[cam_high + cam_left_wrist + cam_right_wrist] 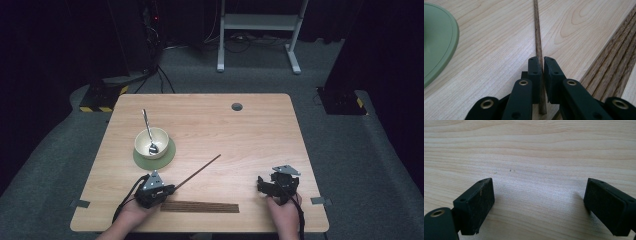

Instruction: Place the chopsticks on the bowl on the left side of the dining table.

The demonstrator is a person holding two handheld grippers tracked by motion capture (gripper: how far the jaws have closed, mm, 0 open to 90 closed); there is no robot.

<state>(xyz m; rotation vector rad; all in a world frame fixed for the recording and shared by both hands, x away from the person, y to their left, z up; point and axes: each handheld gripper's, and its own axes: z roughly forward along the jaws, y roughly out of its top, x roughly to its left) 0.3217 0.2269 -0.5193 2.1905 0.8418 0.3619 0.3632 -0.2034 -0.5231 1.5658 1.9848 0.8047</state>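
Left gripper view: left claw (pixel 541 62) is clamped on 1 chopstick (pixel 537 32), whose long axis runs straight ahead; right claw (pixel 537 205) gapes wide, holding nothing.

- Your bowl (pixel 152 142) sits on a mat (pixel 168 157) at the table's (pixel 260 145) left, a spoon (pixel 148 132) in it.
- A stick (pixel 200 170) lies right of the mat.
- More sticks (pixel 200 207) line the near edge.

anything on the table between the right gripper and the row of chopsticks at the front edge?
Nothing: in the high view the wood between the right gripper and the chopstick row is bare. The left gripper holds a single chopstick farther left.
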